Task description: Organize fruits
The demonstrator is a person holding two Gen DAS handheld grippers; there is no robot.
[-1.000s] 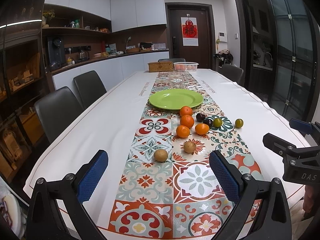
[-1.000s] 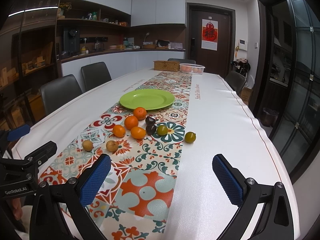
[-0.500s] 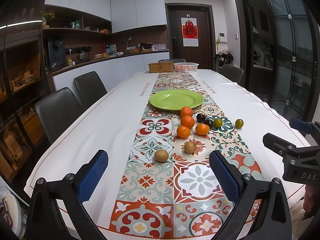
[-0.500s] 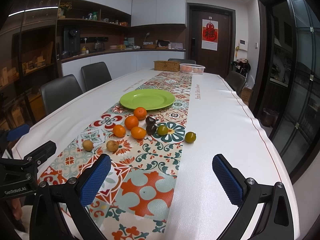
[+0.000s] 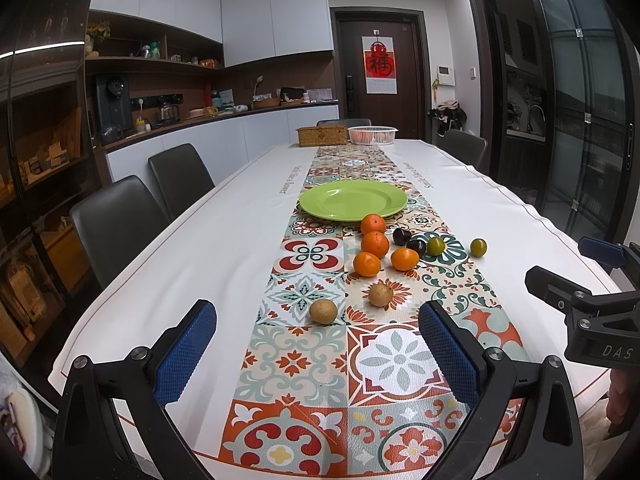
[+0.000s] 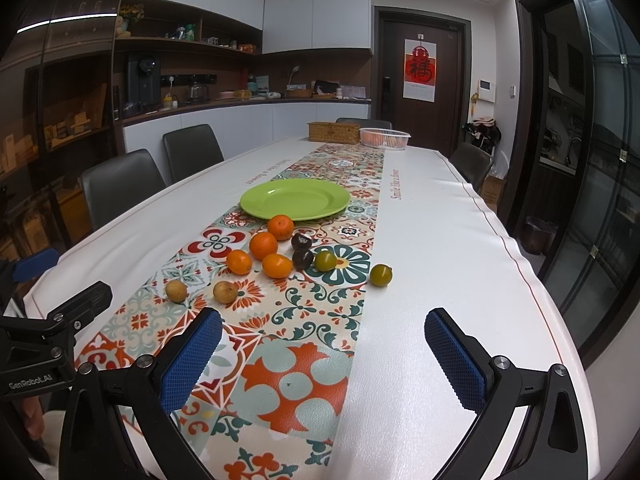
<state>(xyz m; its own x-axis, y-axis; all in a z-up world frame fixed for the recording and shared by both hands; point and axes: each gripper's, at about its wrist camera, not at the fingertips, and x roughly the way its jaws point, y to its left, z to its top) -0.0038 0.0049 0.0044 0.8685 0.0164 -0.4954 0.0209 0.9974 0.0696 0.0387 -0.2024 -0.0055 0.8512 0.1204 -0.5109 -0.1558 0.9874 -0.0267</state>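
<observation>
A green plate [image 5: 353, 200] [image 6: 295, 198] lies on the patterned runner in mid-table. In front of it sit several oranges [image 5: 375, 244] [image 6: 263, 245], two dark plums [image 5: 401, 236] [image 6: 302, 258], two green fruits [image 5: 478, 247] [image 6: 380, 275] and two brown fruits [image 5: 323, 311] [image 6: 176, 291]. My left gripper [image 5: 318, 350] hovers open above the near end of the runner, short of the brown fruits, holding nothing. My right gripper [image 6: 322, 354] is open too, near the table's front edge, well short of the fruit. Each gripper shows at the edge of the other's view.
A wicker box [image 5: 322, 135] and a white basket [image 5: 372, 135] stand at the table's far end. Dark chairs [image 5: 116, 216] line the left side, and one more chair [image 6: 472, 162] stands at the right. The white tablecloth [image 6: 432, 240] flanks the runner.
Both grippers stay open and almost still. The left wrist view has shifted very slightly; no fruit has moved.
</observation>
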